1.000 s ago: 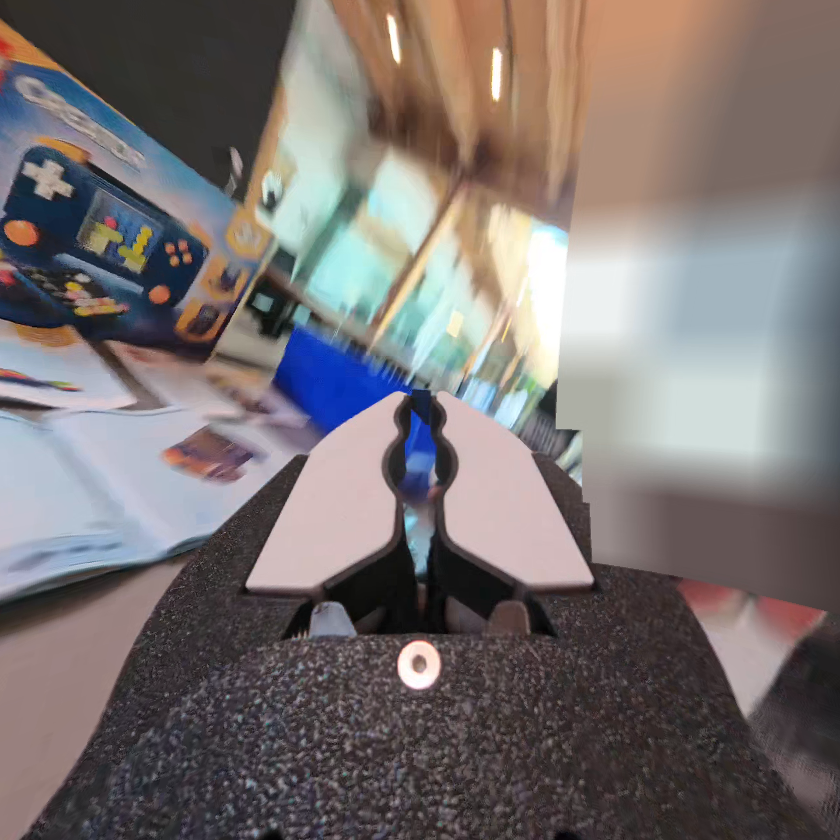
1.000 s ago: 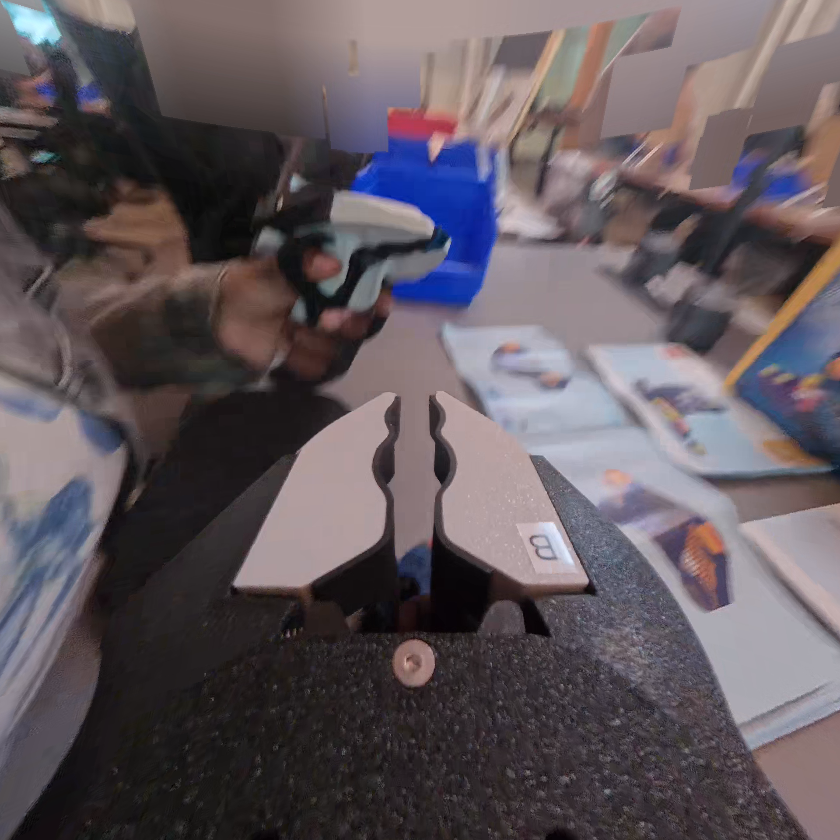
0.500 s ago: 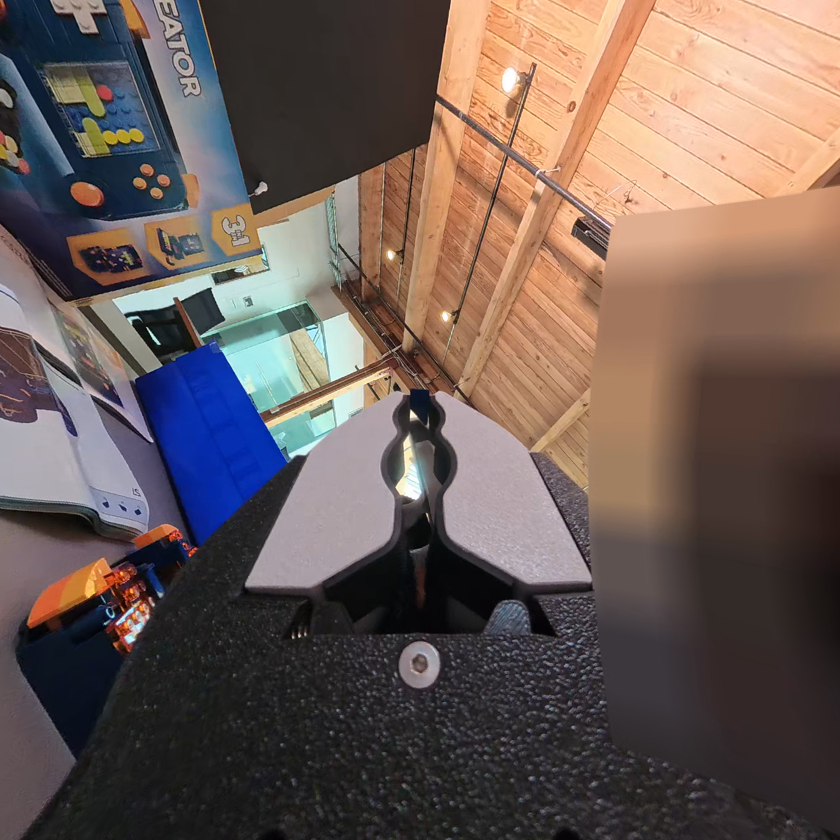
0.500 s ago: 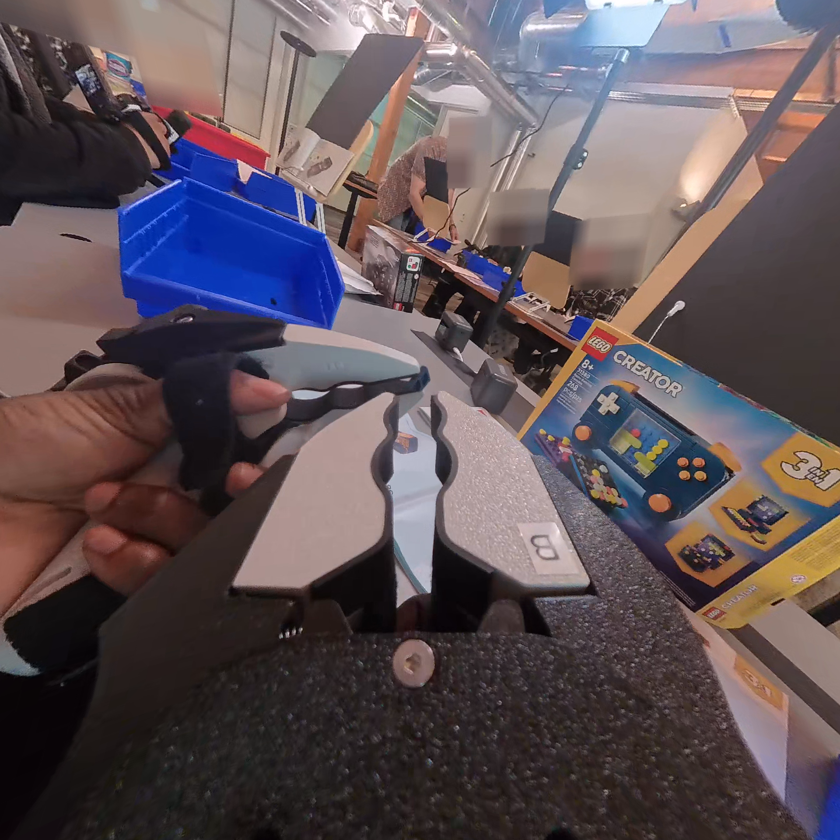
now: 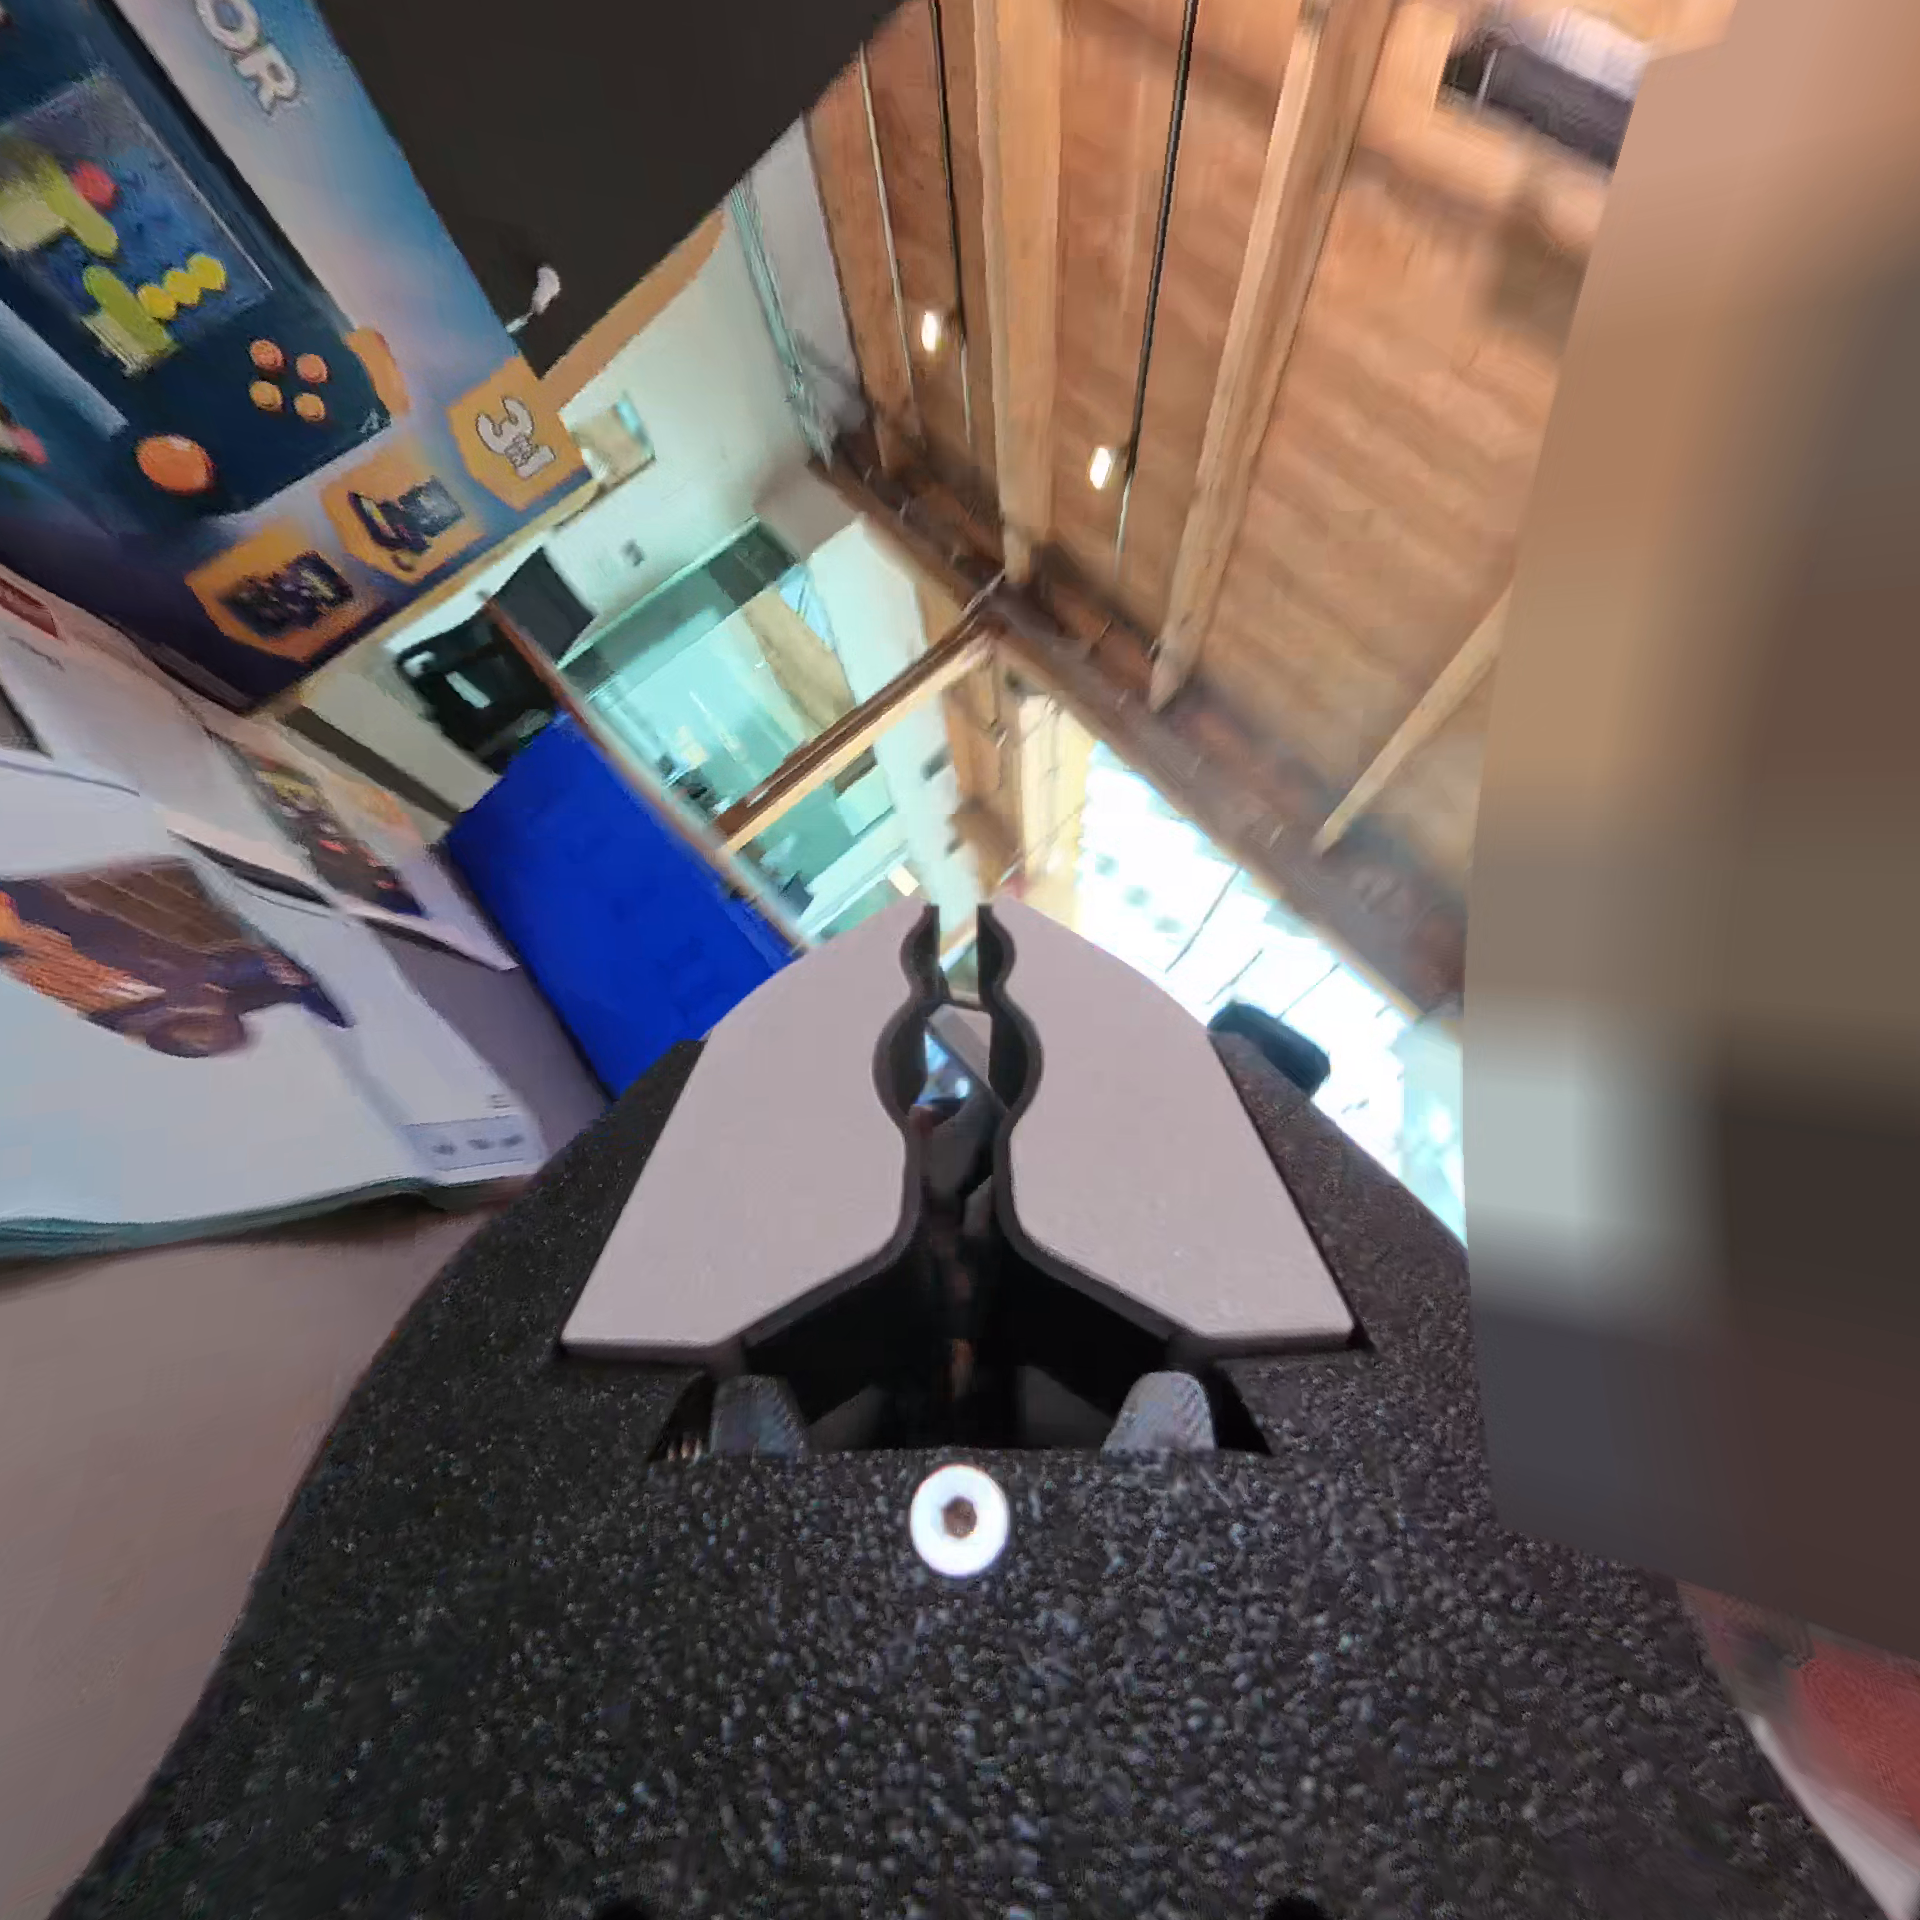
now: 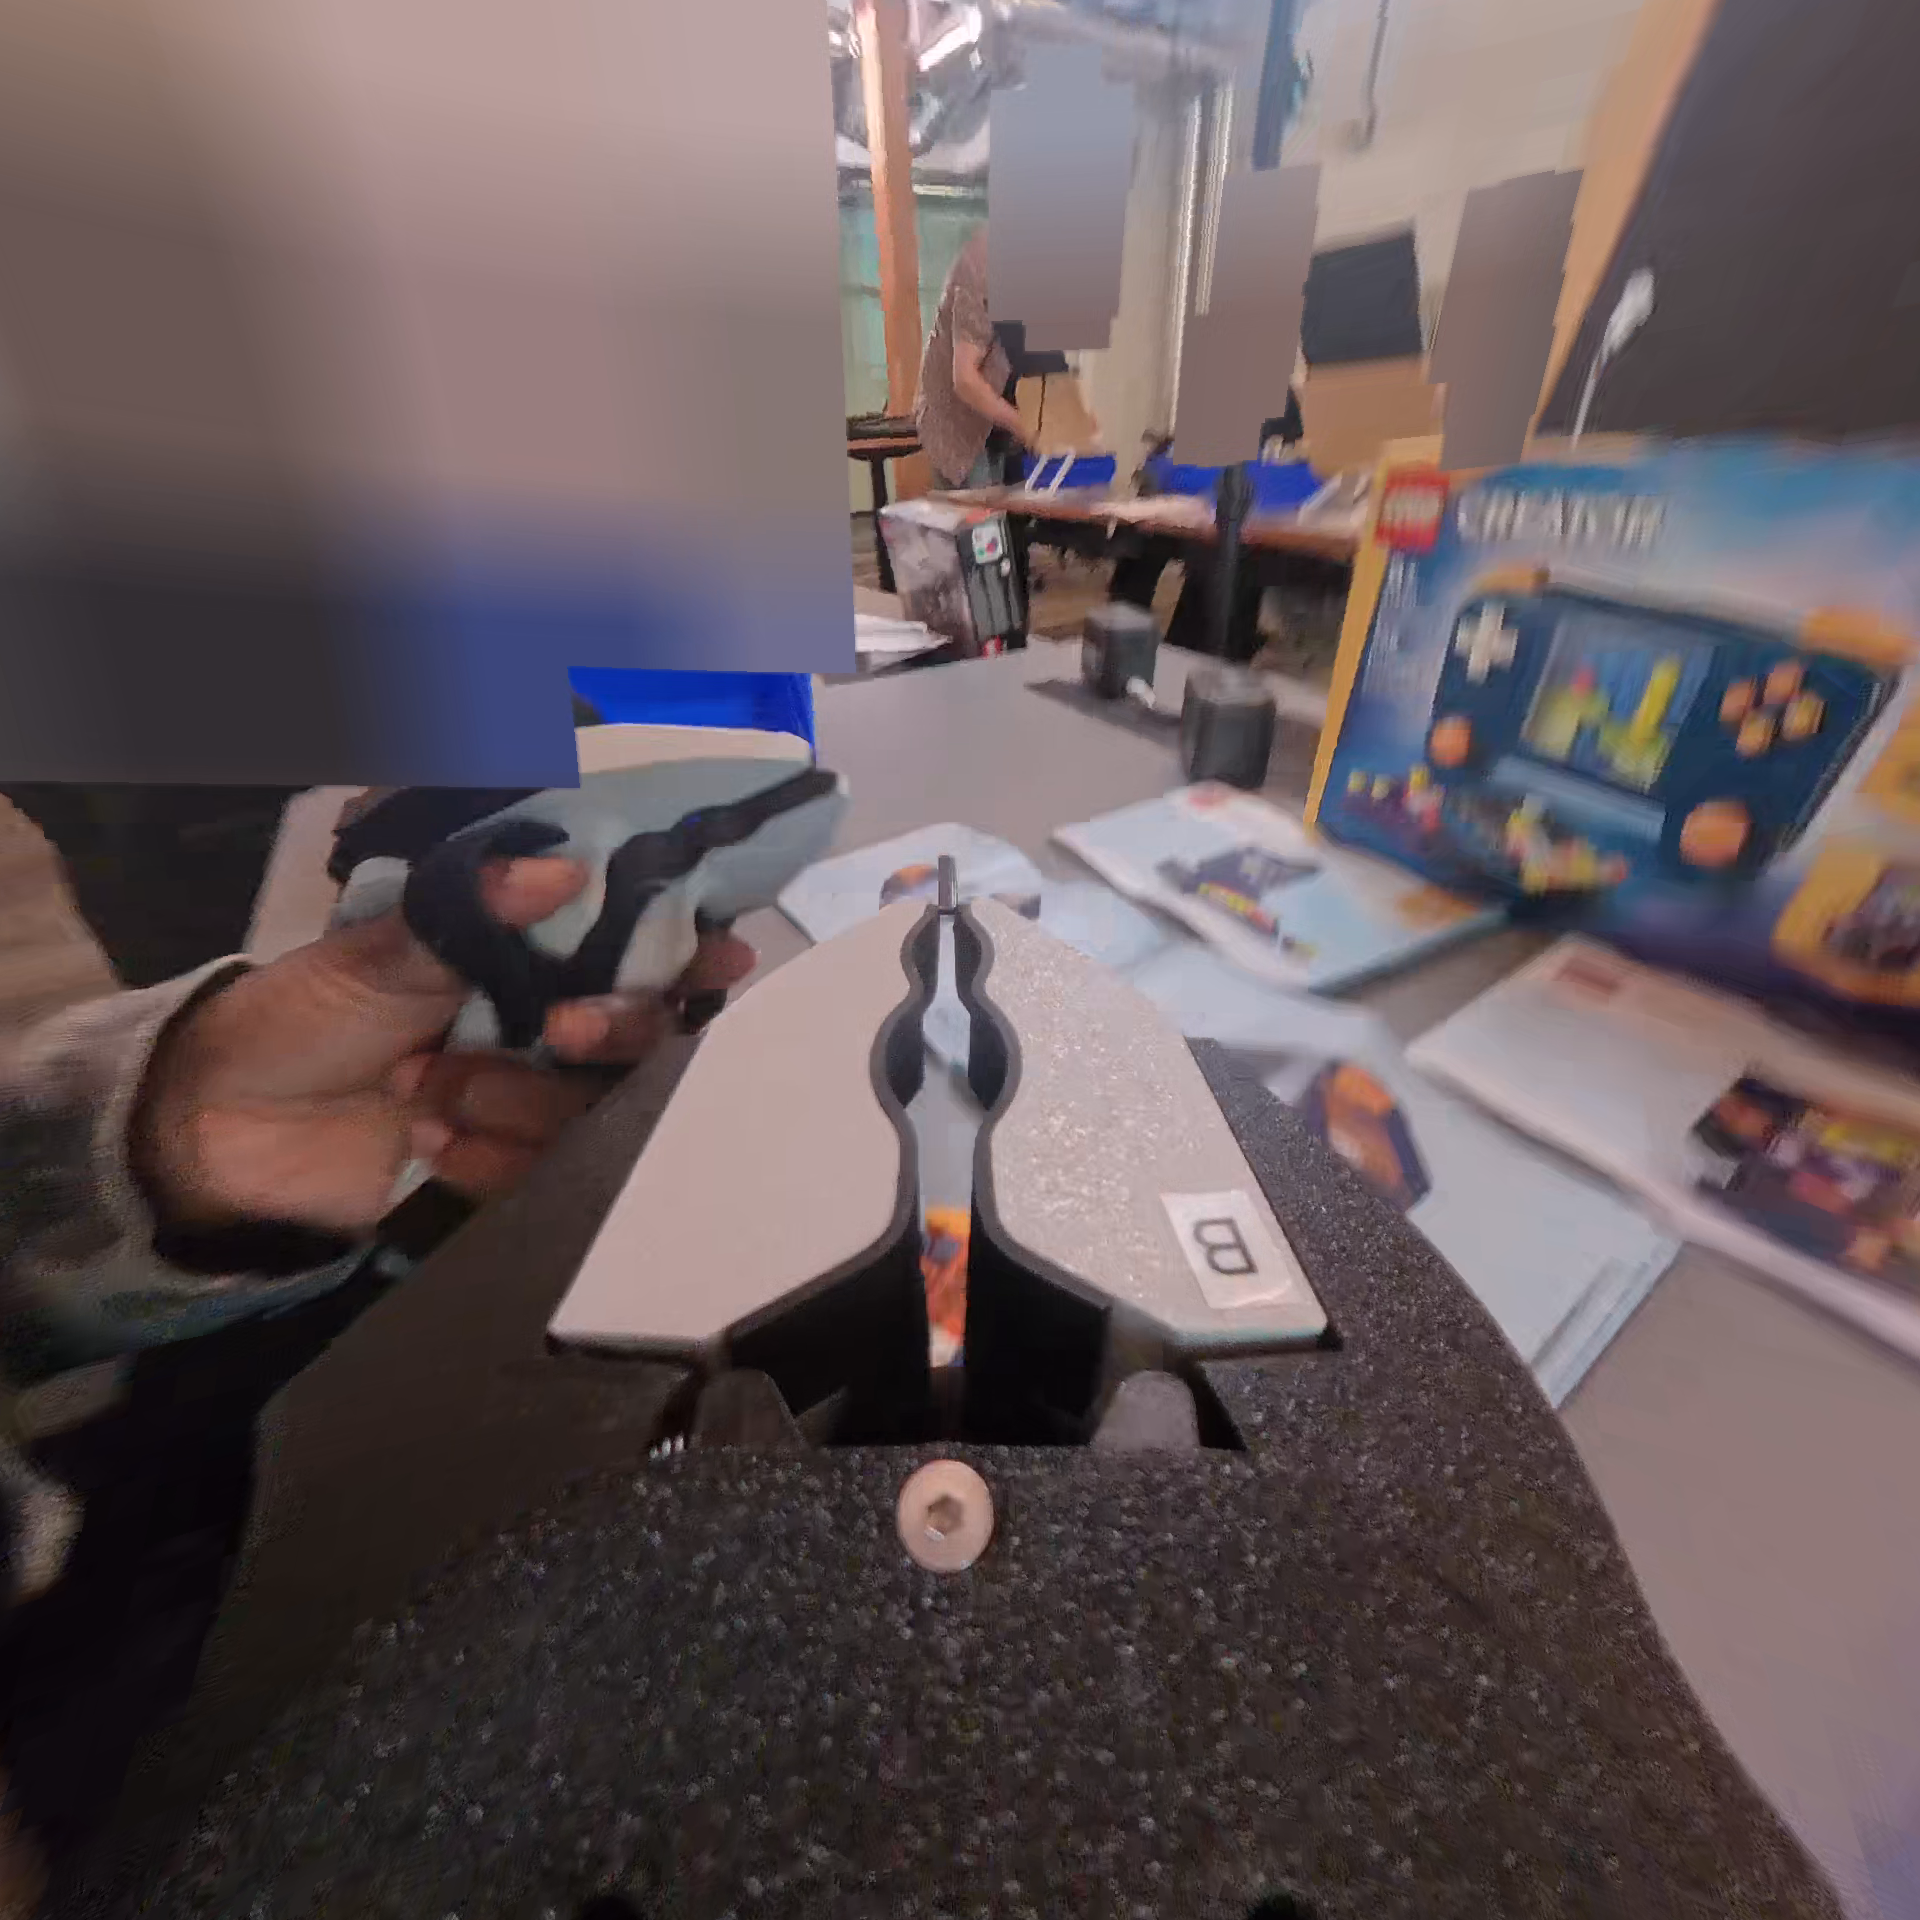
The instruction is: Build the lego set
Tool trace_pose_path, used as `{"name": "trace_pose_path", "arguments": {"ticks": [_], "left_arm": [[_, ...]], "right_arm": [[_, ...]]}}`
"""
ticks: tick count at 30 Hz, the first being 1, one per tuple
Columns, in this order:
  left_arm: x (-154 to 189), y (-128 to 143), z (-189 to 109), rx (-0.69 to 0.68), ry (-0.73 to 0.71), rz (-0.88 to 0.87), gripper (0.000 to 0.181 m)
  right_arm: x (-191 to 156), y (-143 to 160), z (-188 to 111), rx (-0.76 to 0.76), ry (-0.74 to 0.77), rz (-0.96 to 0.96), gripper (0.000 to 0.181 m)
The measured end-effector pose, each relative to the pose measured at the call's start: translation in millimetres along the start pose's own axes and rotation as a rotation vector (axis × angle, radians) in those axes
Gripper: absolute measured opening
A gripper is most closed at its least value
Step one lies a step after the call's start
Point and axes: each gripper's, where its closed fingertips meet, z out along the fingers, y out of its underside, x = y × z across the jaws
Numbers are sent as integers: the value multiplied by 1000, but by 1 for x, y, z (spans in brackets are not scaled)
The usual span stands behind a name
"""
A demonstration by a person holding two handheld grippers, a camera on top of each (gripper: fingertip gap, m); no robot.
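Observation:
My right gripper (image 6: 948, 914) is shut on a thin dark lego piece (image 6: 945, 878) that sticks out past its tips. An orange lego part (image 6: 943, 1268) shows low between its fingers; what it belongs to is hidden. My left gripper (image 5: 958, 920) is tilted up toward the ceiling. Its jaws stand almost together with a narrow slit, and I see nothing at the tips. It also shows in the right wrist view (image 6: 727, 831), held in a person's hand (image 6: 312, 1060), just left of my right gripper's tips.
The lego box (image 6: 1621, 707) stands at the right, with instruction booklets (image 6: 1247, 894) lying in front of it on the grey table (image 6: 987, 727). A blue bin (image 6: 696, 696) sits behind the left gripper. Two dark blocks (image 6: 1226, 727) stand farther back. The box (image 5: 208, 312), booklets (image 5: 208, 1039) and bin (image 5: 613, 883) also show in the left wrist view.
The right gripper's jaws have closed from a wider gap onto the thin dark piece. The small blue piece at the left gripper's tips no longer shows. Both views have swung.

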Motion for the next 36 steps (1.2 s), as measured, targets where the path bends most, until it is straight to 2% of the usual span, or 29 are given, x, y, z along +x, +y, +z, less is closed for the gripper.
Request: {"name": "trace_pose_path", "arguments": {"ticks": [5, 7, 10, 14, 17, 21, 28, 31, 36], "left_arm": [[-21, 31, -14, -447, -127, 380, 6], [-31, 45, -21, -600, -155, 449, 6], [-30, 57, -23, -695, -117, 442, 6], [-32, 68, -25, -767, -100, 420, 6], [-34, 72, -25, -795, -99, 405, 6], [-35, 69, -25, -778, -103, 386, 5], [-35, 64, -20, -751, -92, 333, 5], [-31, 75, -17, -805, -43, 237, 6], [-20, 81, -3, -780, 55, 13, 9]], "right_arm": [[6, 40, -32, -165, -68, 357, 2], [3, 50, -37, -204, -81, 423, 2], [0, 59, -38, -257, -79, 477, 2], [-11, 65, -34, -293, -101, 577, 2], [-6, 66, -34, -278, -82, 657, 2], [-5, 67, -35, -283, -78, 710, 2], [-13, 52, -33, -165, -168, 988, 2], [-15, 49, -30, -135, -174, 988, 2], [-13, 44, -26, -67, -170, 1017, 2]]}}
